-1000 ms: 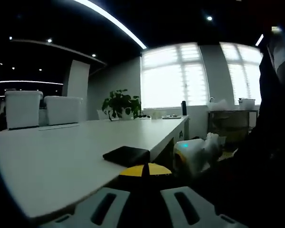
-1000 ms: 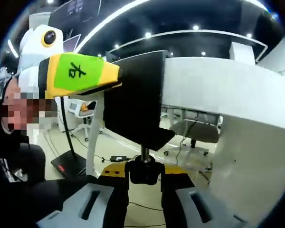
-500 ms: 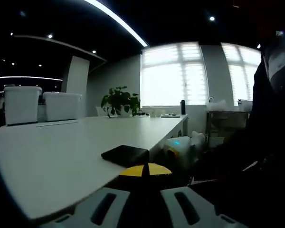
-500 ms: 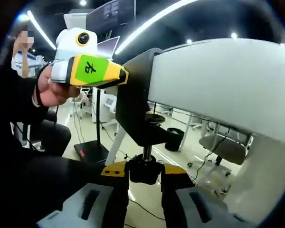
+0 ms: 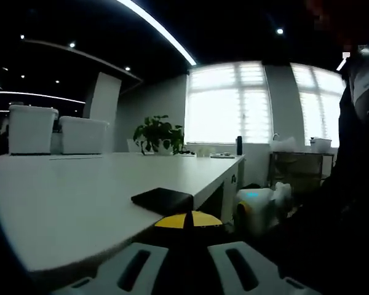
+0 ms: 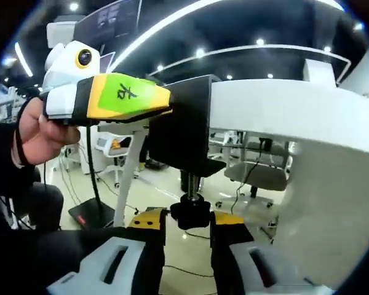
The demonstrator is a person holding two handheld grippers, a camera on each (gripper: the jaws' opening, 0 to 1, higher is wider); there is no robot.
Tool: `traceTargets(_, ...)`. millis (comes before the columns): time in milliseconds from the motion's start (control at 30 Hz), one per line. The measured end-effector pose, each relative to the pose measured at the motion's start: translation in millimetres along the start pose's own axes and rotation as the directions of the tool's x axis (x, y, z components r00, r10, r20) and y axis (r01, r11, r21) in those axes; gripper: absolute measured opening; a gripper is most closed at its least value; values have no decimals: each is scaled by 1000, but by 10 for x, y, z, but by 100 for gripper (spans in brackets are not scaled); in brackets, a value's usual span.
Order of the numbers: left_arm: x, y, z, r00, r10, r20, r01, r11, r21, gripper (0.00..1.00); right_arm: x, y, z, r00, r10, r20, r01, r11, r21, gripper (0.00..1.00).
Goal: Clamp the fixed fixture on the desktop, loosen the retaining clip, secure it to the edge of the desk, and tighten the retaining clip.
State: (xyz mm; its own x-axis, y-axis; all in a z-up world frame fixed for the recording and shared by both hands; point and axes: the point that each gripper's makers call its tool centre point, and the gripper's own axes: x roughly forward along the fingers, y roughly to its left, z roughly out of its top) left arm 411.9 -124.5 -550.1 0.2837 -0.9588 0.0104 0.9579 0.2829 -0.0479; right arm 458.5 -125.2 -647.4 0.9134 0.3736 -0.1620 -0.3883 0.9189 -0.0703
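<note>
A black clamp fixture [image 6: 183,126] sits over the edge of the white desk [image 6: 277,110]; its top plate [image 5: 163,200] lies on the desktop [image 5: 80,196]. Its threaded screw [image 6: 191,183] hangs below, ending in a black knob [image 6: 189,209]. My right gripper [image 6: 189,222] is shut on that knob from underneath. My left gripper [image 6: 165,102], with a green and yellow jaw and held by a hand [image 6: 37,132], is shut on the fixture's upper part at desk level; its own jaws [image 5: 186,226] rise just behind the plate. The right gripper [image 5: 258,206] shows under the desk edge.
Two white bins [image 5: 55,130] and a potted plant [image 5: 158,134] stand at the desk's far end. Bright windows [image 5: 227,104] lie beyond. Under the desk are a desk leg [image 6: 126,178], office chairs [image 6: 258,172] and cables on the floor [image 6: 172,270].
The right gripper has swung round below the desk edge while staying on the knob, so its view has rolled. The left gripper has stayed on the fixture.
</note>
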Motion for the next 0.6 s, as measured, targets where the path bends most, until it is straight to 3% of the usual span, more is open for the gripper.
traceTargets(100, 2, 13, -2, 1000, 5, 6, -5, 1000, 1, 2, -32, -41, 60, 995, -101, 16, 100, 994, 54, 39)
traceTargets(167, -6, 20, 1, 1000, 11, 24, -11, 1000, -8, 2, -49, -65, 94, 987, -160, 16, 159, 986, 41, 49)
traceTargets(267, -20, 32, 6, 999, 14, 39, -14, 1000, -8, 2, -42, -98, 97, 977, -214, 12, 212, 975, 70, 54)
traceTargets(400, -40, 59, 13, 999, 17, 39, -16, 1000, -3, 2, 43, -111, 41, 970, -242, -17, 242, 966, 85, 54)
traceTargets(600, -44, 81, 7, 999, 21, 50, -21, 1000, 2, 2, 123, -165, 14, 956, -289, -45, 293, 950, 109, 42)
